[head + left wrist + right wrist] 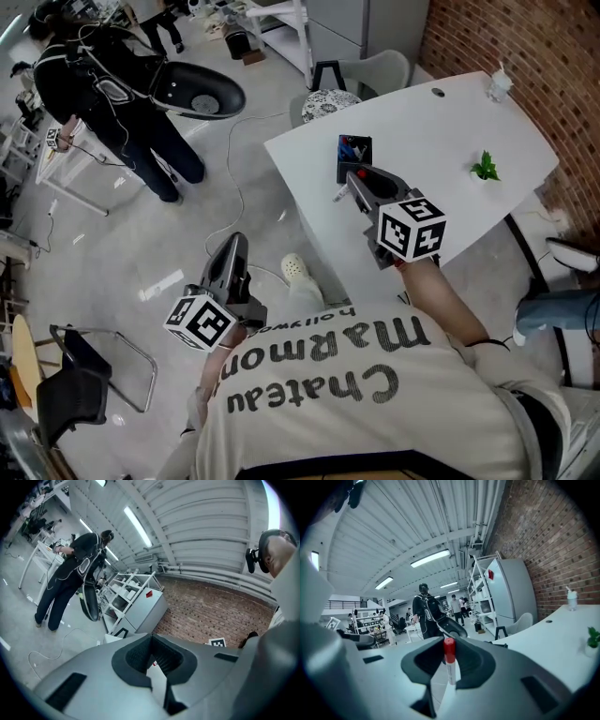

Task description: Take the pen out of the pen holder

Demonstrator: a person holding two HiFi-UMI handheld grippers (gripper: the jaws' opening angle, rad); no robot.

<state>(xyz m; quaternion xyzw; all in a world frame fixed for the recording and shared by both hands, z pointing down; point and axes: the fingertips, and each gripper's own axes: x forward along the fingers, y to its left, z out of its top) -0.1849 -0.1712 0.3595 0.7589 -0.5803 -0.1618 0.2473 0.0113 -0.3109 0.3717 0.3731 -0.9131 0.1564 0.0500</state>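
A dark pen holder [353,156] with a few coloured pens in it stands near the left edge of the white table [441,141]. Just in front of it my right gripper [359,185] is shut on a white pen with a red cap [449,662]. The pen stands upright between the pads, clear of the holder, and the cap [362,174] shows at the jaws in the head view. My left gripper [234,247] hangs over the floor to the table's left. Its jaws look shut with nothing in them [152,660].
On the table stand a small green plant [485,168] and a cup [499,86] at the far corner. A grey chair [366,75] sits behind the table. A person in black [112,98] stands at the far left. A black chair [80,375] is at the near left, and a brick wall [534,47] at the right.
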